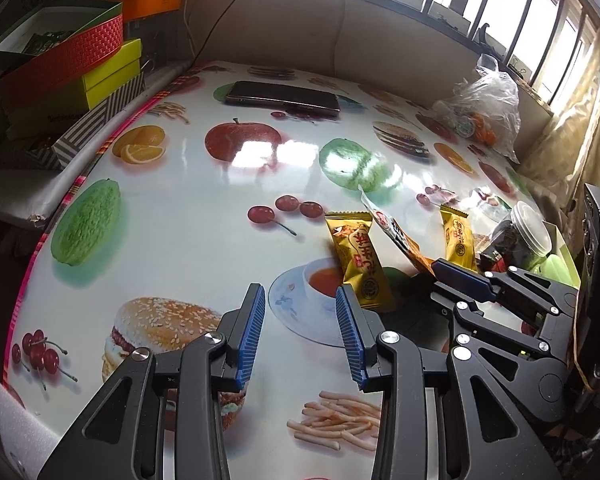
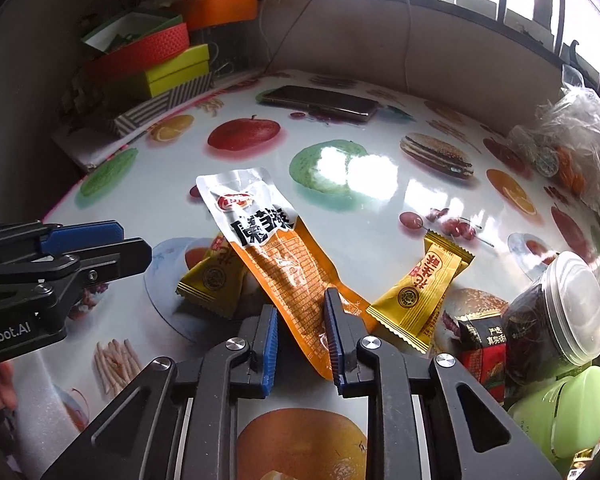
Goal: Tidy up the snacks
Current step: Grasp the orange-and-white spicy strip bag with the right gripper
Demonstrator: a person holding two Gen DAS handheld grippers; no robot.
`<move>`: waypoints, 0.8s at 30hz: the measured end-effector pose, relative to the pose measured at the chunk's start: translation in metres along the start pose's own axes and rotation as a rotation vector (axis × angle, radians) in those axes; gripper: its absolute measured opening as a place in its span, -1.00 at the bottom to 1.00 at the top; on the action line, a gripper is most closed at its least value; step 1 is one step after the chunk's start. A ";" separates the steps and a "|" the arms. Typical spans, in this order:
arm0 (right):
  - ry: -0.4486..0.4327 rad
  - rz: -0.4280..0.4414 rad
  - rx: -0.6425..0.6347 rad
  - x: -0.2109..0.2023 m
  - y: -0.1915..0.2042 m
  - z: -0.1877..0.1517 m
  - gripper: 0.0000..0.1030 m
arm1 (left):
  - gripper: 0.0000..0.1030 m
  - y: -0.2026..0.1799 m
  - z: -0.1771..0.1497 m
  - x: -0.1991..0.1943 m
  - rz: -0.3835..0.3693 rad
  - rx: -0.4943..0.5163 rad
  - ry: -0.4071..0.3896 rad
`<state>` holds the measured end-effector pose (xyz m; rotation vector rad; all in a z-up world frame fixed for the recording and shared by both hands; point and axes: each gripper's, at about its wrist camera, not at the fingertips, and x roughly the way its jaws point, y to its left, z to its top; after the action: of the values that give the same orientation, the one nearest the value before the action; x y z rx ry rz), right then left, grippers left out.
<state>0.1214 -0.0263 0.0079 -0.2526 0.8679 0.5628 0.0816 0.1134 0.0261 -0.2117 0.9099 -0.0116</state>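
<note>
Here the surface (image 2: 220,184) carries a glossy cloth printed with apples, burgers, fries and cherries. At twelve o'clock in the right wrist view lies a dark phone (image 2: 320,104); at ten o'clock stand stacked gift boxes (image 2: 156,60), at two o'clock a clear plastic bag (image 2: 572,132), at four o'clock a lidded jar (image 2: 556,312).

The right gripper (image 2: 300,336) has its fingers clamped on the lower end of a long orange-and-silver snack pouch (image 2: 272,252), which tilts up toward eleven o'clock; bold black Chinese characters and a red oval logo mark its upper half. A gold sachet (image 2: 420,296) with red Chinese lettering lies at three o'clock of it, a second gold sachet (image 2: 210,280) partly under it.

The left gripper (image 1: 300,308), lettered "Robot.AI", hovers with fingers apart, holding nothing.
</note>
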 end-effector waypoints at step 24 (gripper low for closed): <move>-0.034 -0.011 0.116 -0.015 -0.015 -0.011 -0.73 | -0.25 -0.035 0.022 0.043 -0.032 0.048 0.053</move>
<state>0.1152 -0.0492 0.0124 -0.1422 0.8629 0.5038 0.1282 0.0783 0.0117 -0.1817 0.9583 -0.0694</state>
